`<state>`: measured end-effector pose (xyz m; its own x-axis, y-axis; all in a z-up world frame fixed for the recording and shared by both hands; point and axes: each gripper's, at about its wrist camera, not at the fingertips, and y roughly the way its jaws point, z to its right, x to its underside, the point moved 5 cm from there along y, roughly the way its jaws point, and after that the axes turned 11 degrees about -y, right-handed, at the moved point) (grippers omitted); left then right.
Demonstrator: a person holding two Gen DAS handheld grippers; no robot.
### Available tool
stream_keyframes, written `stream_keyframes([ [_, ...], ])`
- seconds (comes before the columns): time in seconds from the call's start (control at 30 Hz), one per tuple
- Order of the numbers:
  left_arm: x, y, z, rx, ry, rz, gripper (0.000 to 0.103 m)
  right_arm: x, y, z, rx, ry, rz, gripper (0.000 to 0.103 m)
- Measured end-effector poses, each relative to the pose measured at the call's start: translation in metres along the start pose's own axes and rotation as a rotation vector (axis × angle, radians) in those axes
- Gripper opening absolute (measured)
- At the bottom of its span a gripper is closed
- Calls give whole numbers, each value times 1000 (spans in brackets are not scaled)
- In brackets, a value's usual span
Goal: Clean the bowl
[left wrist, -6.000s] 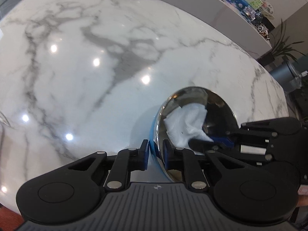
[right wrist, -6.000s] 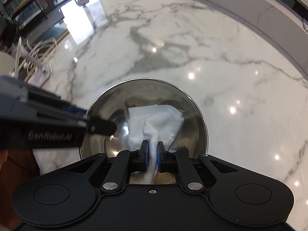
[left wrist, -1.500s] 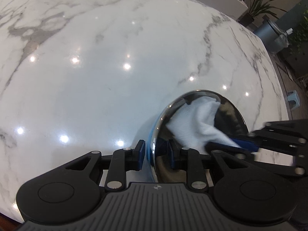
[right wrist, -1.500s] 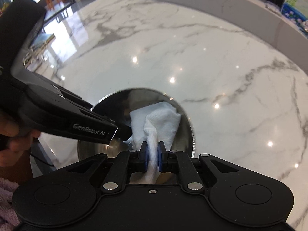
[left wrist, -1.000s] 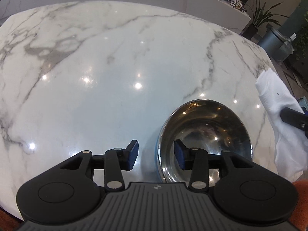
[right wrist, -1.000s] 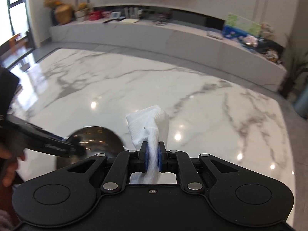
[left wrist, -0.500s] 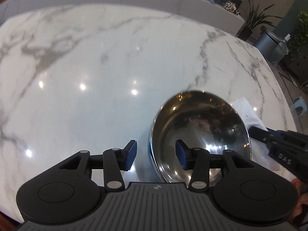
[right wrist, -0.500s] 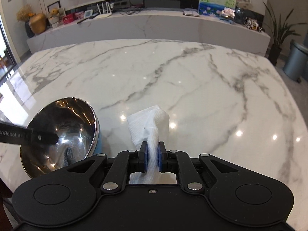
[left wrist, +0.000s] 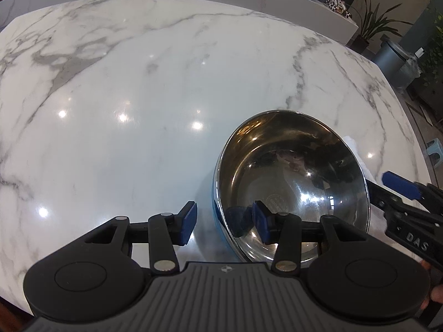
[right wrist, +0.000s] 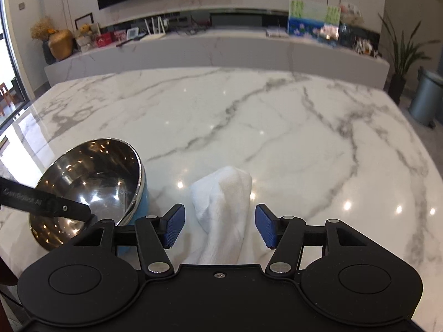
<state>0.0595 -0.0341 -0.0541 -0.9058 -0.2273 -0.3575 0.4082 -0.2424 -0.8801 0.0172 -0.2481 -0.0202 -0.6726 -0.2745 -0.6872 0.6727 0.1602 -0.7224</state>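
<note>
A shiny steel bowl (left wrist: 290, 177) with a blue outer wall sits on the marble table, empty inside; it also shows in the right wrist view (right wrist: 91, 182). My left gripper (left wrist: 224, 222) is open, its jaws straddling the bowl's near rim without gripping it. A crumpled white cloth (right wrist: 224, 202) lies on the table to the right of the bowl, and a bit of it shows behind the bowl (left wrist: 353, 145). My right gripper (right wrist: 220, 225) is open around the cloth, not clamping it. It also shows at the right of the left wrist view (left wrist: 401, 191).
The white marble table (right wrist: 277, 127) stretches far ahead and to both sides. A long counter (right wrist: 221, 49) with pictures and ornaments stands beyond it. A grey bin (right wrist: 427, 99) and a potted plant (right wrist: 401, 55) stand off the table's far right corner.
My right gripper lifted the cloth out of the bowl, set it on the table to the right and opened. My left gripper let go of the bowl's rim and opened.
</note>
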Motion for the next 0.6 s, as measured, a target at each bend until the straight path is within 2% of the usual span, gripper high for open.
stream_keyframes([
  [0.17,0,0,-2,3,-12,10,42,15,-2,-1,6,15,-6,55],
  [0.27,0,0,-3,5,-20,16,42,22,2,-3,17,43,11,51],
  [0.37,0,0,-3,7,-23,21,42,23,7,-6,48,45,30,43],
  [0.5,1,0,-2,6,-20,28,42,25,12,-6,71,51,27,27],
  [0.6,2,0,-1,10,-18,36,42,26,14,-7,80,45,22,23],
])
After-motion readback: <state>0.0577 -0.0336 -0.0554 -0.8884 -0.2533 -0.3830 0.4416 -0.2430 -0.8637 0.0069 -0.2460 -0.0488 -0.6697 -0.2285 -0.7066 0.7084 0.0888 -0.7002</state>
